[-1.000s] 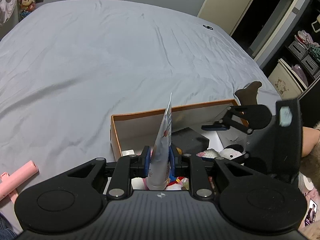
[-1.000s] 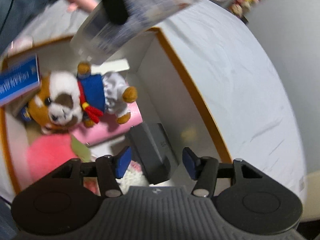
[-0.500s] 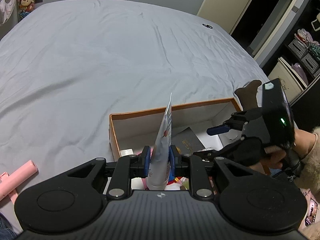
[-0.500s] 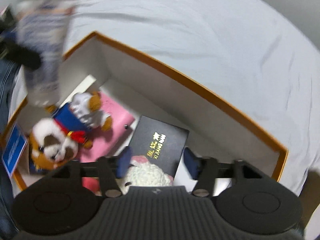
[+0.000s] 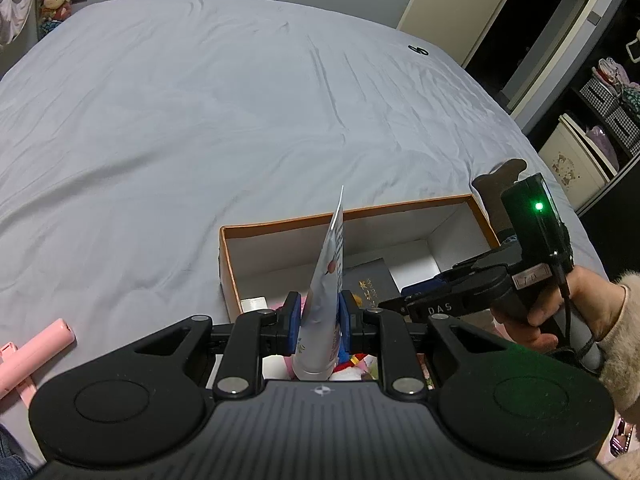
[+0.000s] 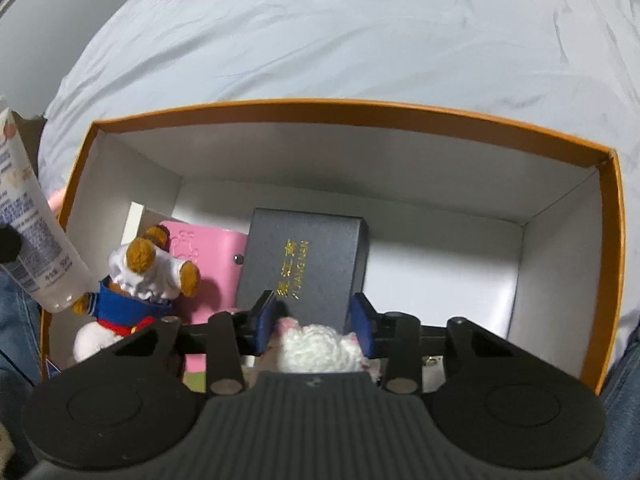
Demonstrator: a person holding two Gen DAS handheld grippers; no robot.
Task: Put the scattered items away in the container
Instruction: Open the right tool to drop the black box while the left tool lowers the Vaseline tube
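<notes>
Left tool [image 5: 319, 322] clamped tight on a white tube [image 5: 326, 280], cap end toward the camera, crimped end pointing up and away; tube hangs over the near-left end of the orange box [image 6: 352, 109]. Box sits on the grey bed [image 5: 200, 120].

Right tool [image 6: 316, 322] is over the box interior, pointing steeply down, jaws closing, about half open. A fluffy white plush [image 6: 320, 350] lies between the blue pads; can't tell if the pads touch it.

In the box: black case with gold lettering [image 6: 304, 260], pink flat item [image 6: 208, 248], bear plush in blue and white [image 6: 136, 280]. Pink stick [image 5: 36, 354] lies on the bed left of the box.
</notes>
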